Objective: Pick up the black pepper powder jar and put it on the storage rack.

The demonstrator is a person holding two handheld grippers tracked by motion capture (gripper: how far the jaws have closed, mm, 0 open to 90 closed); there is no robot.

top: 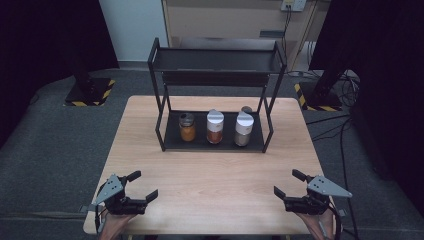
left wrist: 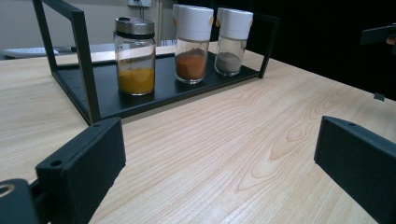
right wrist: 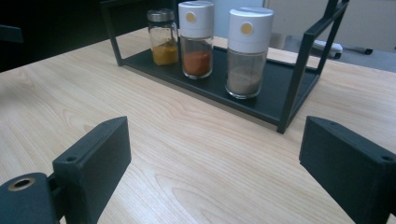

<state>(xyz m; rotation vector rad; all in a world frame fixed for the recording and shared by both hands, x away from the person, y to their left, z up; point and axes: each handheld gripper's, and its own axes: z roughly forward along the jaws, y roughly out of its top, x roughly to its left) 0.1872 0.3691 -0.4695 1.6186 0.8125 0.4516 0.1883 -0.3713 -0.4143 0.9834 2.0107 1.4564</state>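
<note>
A black two-shelf rack [top: 214, 145] stands at the far middle of the wooden table [top: 215, 180]. On its lower shelf stand three jars in a row: a metal-capped jar of yellow powder [top: 187, 127] [left wrist: 135, 56] [right wrist: 162, 37], a white-capped jar of orange-red powder [top: 215, 127] [left wrist: 192, 42] [right wrist: 196, 38], and a white-capped jar of grey powder [top: 244, 129] [left wrist: 232, 41] [right wrist: 248, 51]. My left gripper [top: 142, 186] [left wrist: 219, 163] rests open near the front left corner, nothing between its jaws. My right gripper [top: 290, 184] [right wrist: 219, 163] hovers open near the front right corner, also empty.
The rack's upper shelf [top: 215, 61] is bare. Around the table lies grey floor with yellow-black marked stand bases [top: 90, 92] and cables [top: 335, 130] at the right. A broad stretch of bare tabletop separates the grippers from the rack.
</note>
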